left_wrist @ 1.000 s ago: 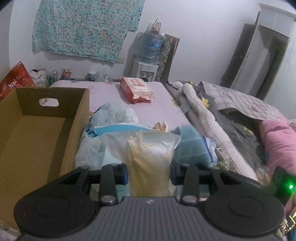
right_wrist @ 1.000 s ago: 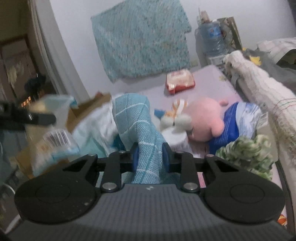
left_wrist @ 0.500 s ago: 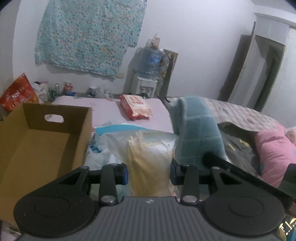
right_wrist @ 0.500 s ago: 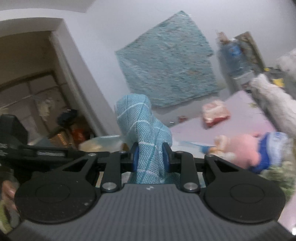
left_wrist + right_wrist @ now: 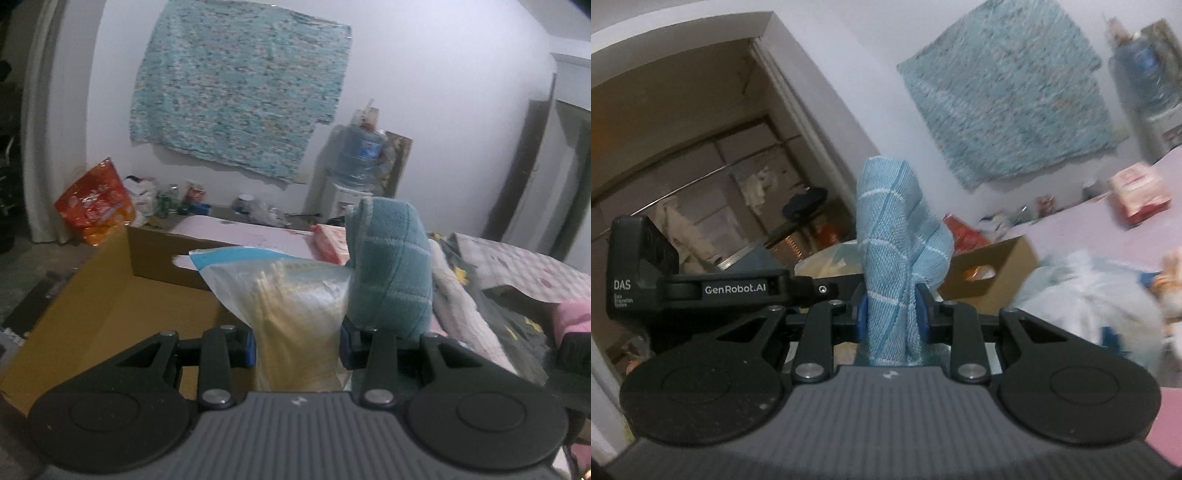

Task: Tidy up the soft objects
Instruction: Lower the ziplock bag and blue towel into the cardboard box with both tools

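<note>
Right wrist: towel (image 5: 892, 280) between tool (image 5: 891, 319) pads.

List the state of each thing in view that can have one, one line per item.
left hand-held gripper: shut on the plastic bag
plastic bag: held upright above the box
right hand-held gripper: shut on the blue towel
blue towel: bunched, lifted, sticking up between the fingers
cardboard box: open-topped, floor looks bare where visible
wipes pack: lying on the bed

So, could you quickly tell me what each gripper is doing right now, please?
Left gripper: closed on the clear plastic bag.
Right gripper: closed on the blue checked towel.
</note>
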Available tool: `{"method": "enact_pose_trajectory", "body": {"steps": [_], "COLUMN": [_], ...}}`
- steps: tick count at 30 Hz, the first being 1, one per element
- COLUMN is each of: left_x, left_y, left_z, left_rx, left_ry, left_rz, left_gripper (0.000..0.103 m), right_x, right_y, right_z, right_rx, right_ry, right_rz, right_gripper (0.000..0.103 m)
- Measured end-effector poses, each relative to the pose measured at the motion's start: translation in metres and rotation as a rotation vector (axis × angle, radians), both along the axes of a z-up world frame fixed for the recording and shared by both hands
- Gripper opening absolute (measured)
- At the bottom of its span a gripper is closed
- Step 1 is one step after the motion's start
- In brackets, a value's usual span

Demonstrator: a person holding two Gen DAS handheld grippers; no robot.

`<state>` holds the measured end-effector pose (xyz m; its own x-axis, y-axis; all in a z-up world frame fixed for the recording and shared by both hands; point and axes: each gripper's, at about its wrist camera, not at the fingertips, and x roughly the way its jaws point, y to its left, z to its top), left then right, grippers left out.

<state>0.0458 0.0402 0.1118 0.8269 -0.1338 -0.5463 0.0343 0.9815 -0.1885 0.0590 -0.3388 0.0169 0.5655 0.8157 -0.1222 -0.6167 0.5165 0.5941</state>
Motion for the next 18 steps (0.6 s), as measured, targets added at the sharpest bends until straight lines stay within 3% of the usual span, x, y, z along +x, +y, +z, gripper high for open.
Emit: {"method": "enact_pose_trajectory", "body": {"steps": [4,10,15,18], "left_x": [0.023,0.075,0.132,0.165], "left_y": [0.031,0.083,0.141,0.162], "left_z": [0.007,0.009,-0.010,-0.027], "left_rx": [-0.004,0.025,-0.024,-0.014], "left_ry": [0.052,0.136,0.249,0.298], "left_rz": [0.029,0.069,0.097,0.109], "left_gripper": [0.041,0.041,0.041,0.041], "right_x": [0.021,0.084,0.145,0.171], "right_y": [0.034,0.099,0.162,0.193], "right_z": [0.007,0.013,0.007,-0.005], "right_rx": [0.005,0.017,-0.008,-0.017], "right_ry": [0.062,0.226,0.369,0.451], "right_rz": [0.052,0.144,0.156,0.123], "right_gripper": [0.025,0.025,0.025,0.025]}}
